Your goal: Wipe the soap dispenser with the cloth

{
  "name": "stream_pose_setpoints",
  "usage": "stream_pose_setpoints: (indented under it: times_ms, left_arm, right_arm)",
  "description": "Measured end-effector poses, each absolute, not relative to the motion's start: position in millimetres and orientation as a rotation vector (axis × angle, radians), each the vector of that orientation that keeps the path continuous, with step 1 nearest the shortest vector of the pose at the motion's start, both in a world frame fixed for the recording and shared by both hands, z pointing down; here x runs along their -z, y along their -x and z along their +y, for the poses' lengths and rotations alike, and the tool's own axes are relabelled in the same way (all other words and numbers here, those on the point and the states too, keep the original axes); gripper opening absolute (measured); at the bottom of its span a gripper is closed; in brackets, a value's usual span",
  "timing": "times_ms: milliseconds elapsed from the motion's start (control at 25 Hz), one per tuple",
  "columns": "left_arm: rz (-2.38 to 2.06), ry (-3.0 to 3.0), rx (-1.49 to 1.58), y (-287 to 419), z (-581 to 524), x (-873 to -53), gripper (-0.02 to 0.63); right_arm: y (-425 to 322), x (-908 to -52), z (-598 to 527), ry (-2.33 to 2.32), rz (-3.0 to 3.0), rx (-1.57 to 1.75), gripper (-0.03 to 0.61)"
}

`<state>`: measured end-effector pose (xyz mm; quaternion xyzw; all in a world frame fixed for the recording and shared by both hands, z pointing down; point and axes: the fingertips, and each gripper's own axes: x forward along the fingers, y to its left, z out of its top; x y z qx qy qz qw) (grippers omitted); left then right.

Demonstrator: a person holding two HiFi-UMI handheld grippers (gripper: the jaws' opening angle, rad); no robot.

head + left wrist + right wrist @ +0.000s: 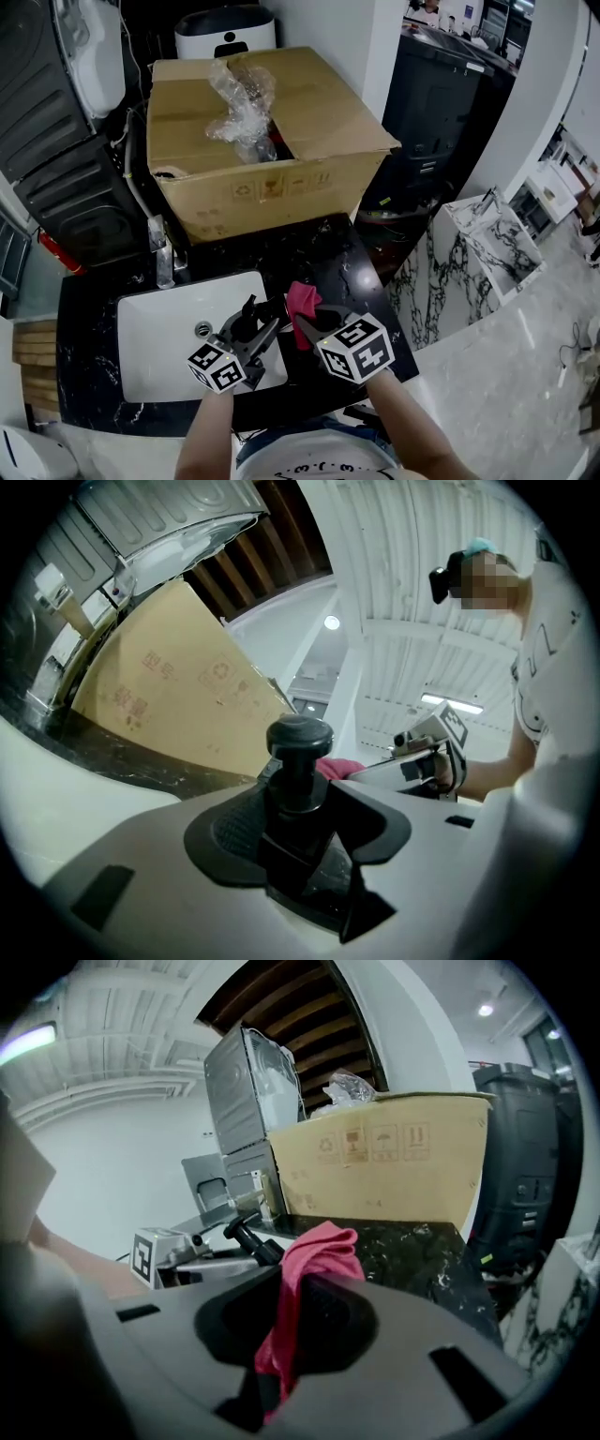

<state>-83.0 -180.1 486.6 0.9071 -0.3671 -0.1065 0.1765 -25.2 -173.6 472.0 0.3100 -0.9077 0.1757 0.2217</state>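
Over the right edge of the white sink [150, 323], my left gripper [261, 330] is shut on a black soap dispenser [246, 322]. In the left gripper view its pump head [300, 738] stands up between the jaws of the left gripper [298, 810]. My right gripper [306, 324] is shut on a pink cloth [302, 302], just right of the dispenser. The cloth [317, 1258] bunches out of the right gripper [289, 1327] and hangs down between its jaws. From there the dispenser [251, 1239] shows a little to the left, apart from the cloth. The cloth [339, 768] peeks out behind the pump head.
A large cardboard box [281, 169] with crumpled plastic wrap [242, 108] sits at the back of the black marble counter [356, 281]. A chrome faucet [164, 255] stands behind the sink. The counter ends at the right, above a marble-patterned floor [497, 309].
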Motion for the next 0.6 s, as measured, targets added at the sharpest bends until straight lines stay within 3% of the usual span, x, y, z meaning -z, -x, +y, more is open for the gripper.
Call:
stream_pose_setpoints:
  times_ms: [360, 600]
  left_arm:
    - [-1.053, -2.589, 0.272, 78.8, -181.6, -484.7, 0.216]
    - [-1.05, -2.583, 0.275, 81.1, -180.2, -486.7, 0.216]
  right_arm:
    - [-7.5, -507.7, -184.0, -0.969, -2.346, -0.574, 0.049]
    - [1.2, -457.7, -191.9, -1.015, -2.557, -0.578, 0.049]
